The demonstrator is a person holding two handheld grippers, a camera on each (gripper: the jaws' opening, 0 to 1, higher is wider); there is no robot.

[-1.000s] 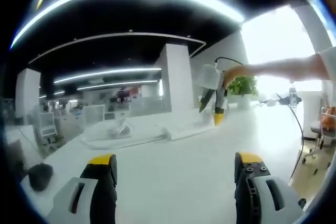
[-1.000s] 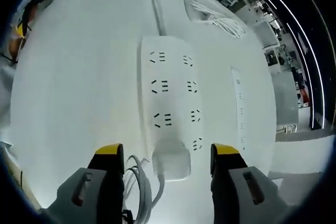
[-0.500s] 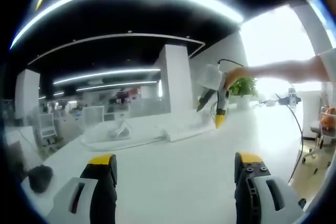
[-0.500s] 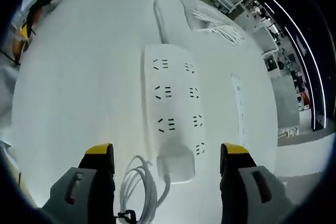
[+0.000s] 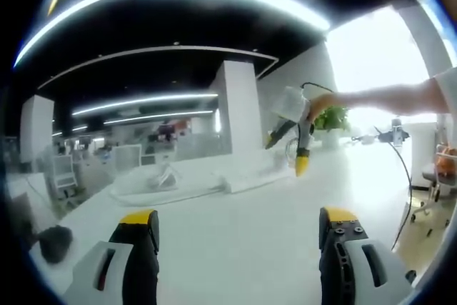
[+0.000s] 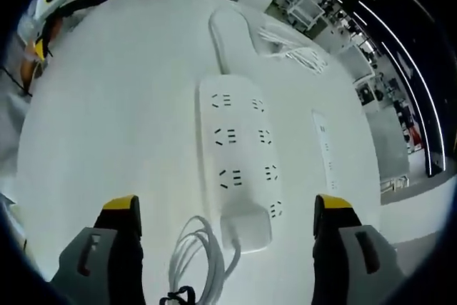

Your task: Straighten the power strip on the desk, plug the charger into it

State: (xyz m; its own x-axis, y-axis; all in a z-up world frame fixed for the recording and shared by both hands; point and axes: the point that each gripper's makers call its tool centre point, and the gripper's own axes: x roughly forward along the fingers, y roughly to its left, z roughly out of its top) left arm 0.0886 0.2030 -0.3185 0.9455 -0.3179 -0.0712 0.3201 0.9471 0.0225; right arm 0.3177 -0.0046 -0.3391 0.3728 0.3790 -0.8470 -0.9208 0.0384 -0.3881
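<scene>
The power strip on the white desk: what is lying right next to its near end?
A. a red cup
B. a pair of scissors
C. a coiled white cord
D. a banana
C. In the right gripper view, a coiled white cord lies on the desk beside the near end of the power strip, between the open jaws of the right gripper.

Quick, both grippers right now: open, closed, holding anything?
Left gripper: open, holding nothing, over the bare desk.
Right gripper: open, holding nothing, above the power strip.
</scene>
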